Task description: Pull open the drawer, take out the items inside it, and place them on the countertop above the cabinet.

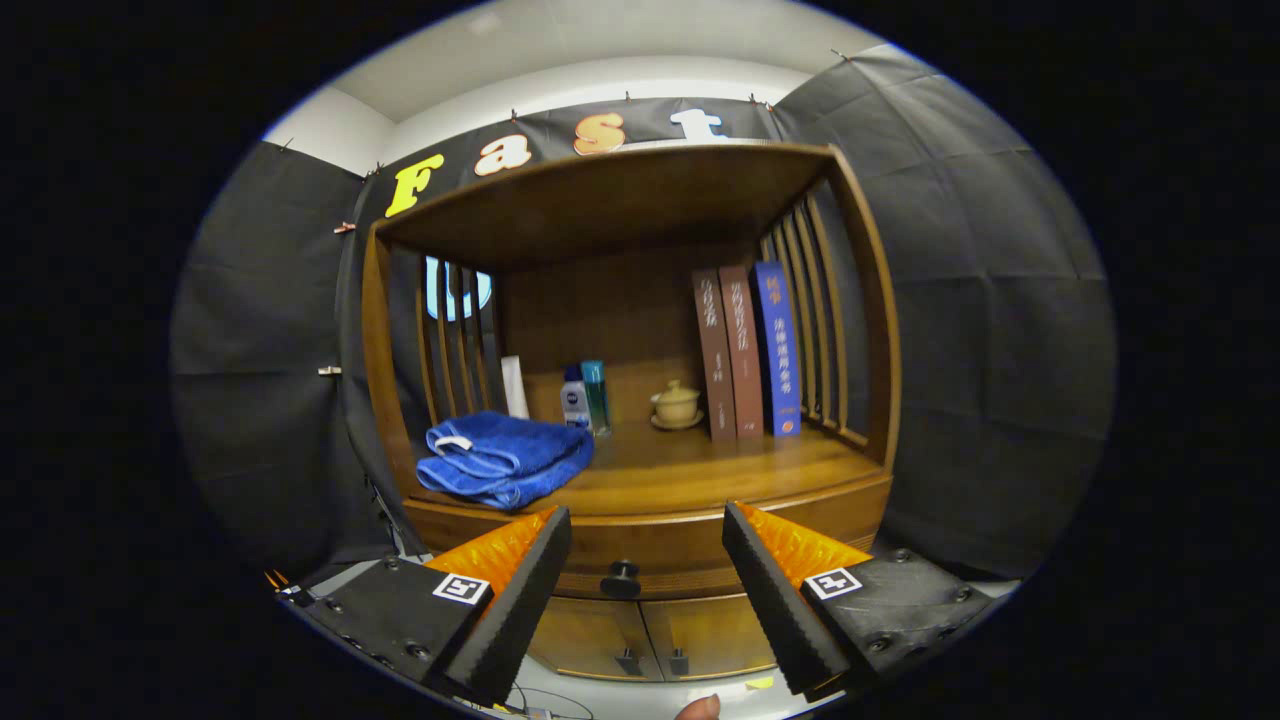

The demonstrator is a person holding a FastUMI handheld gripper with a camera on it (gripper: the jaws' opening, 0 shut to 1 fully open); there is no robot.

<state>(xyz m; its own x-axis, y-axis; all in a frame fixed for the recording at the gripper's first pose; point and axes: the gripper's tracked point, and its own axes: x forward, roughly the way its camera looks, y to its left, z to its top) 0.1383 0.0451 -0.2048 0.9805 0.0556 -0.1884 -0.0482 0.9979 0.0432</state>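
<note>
- While the gripper (647, 530) hangs before the cabinet, its two fingers stand spread wide apart, released, with nothing between them and nothing touching them.
- In the gap between the fingers, a little beyond the tips, sits the dark round knob (621, 577) of the drawer (650, 560); the drawer front lies flush with the cabinet (870, 400), so it is closed and its contents are hidden.
- Below the drawer, two cabinet doors (650, 635) with small dark pulls are closed; their lower parts are cut off by the fingers.
- Above the drawer runs the wooden countertop (700, 465), a bare stretch of it just beyond the fingertips.
- A folded blue towel (503, 460) lies on the left front of the countertop.
- Behind the towel stand a white tube, partly hidden by it, and two small bottles (585, 397); their labels are too small to make out.
- A pale lidded cup on a saucer (677, 405) sits near the back centre.
- Three upright books (745, 350) stand at the right, against the slatted side.
- A fingertip (697, 708) shows under the gripper, mostly cut off.
</note>
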